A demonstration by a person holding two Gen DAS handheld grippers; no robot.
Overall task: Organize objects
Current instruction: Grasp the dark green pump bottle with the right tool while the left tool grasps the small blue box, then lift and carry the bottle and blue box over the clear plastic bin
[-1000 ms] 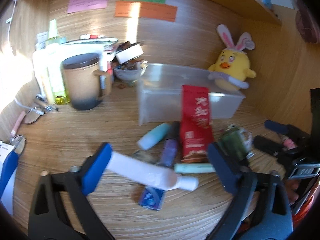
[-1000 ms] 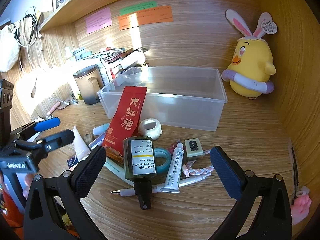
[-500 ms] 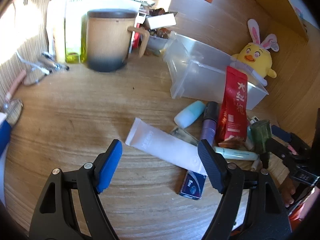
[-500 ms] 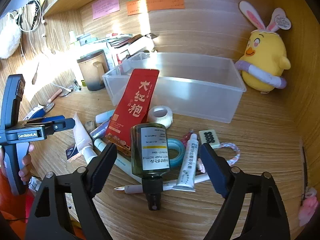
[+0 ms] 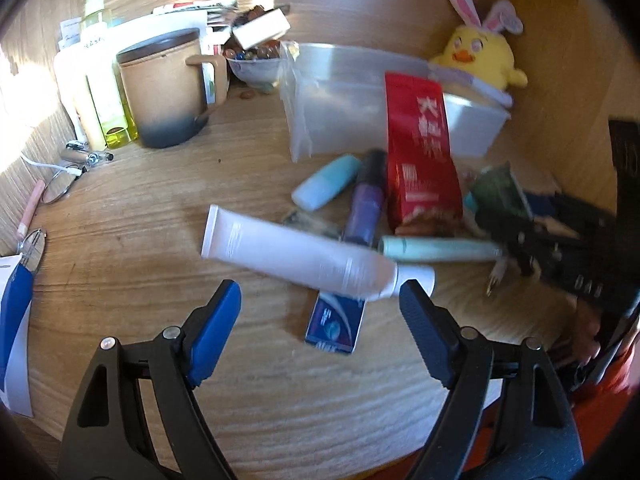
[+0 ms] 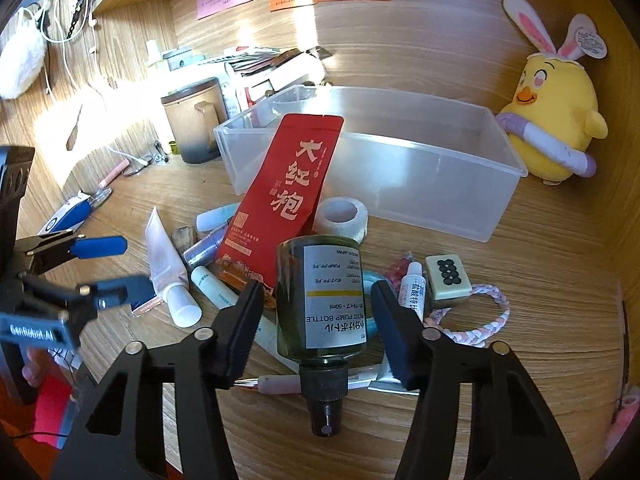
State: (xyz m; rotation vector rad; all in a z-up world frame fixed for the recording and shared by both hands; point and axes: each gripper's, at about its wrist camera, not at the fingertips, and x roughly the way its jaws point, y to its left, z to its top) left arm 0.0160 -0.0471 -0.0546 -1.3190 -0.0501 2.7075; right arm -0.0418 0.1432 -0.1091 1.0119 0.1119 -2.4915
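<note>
A clear plastic bin (image 6: pixel 492 184) stands on the wooden desk, also in the left wrist view (image 5: pixel 320 92). A red tea pouch (image 6: pixel 288 196) leans on it. My right gripper (image 6: pixel 316 316) is open, its jaws on either side of a dark green pump bottle (image 6: pixel 324 300) lying on the desk, not touching it. My left gripper (image 5: pixel 320 312) is open and empty, just in front of a white tube (image 5: pixel 296 256) that lies across a blue packet (image 5: pixel 336 320). A light blue bottle (image 5: pixel 324 188), a purple tube (image 5: pixel 368 200) and a mint tube (image 5: pixel 436 248) lie beside the pouch.
A tan mug (image 5: pixel 164 88), yellow bottles (image 5: pixel 108 92) and a bowl of beads (image 5: pixel 252 64) stand at the back left. A yellow plush chick (image 6: pixel 552 120) sits right of the bin. A tape roll (image 6: pixel 342 216), mahjong tile (image 6: pixel 448 276), small white tube (image 6: pixel 412 288) and braided cord (image 6: pixel 480 320) lie nearby.
My right gripper has moved forward and narrowed around the green pump bottle. My left gripper let go of the white tube, which now lies on the desk, and has drawn back.
</note>
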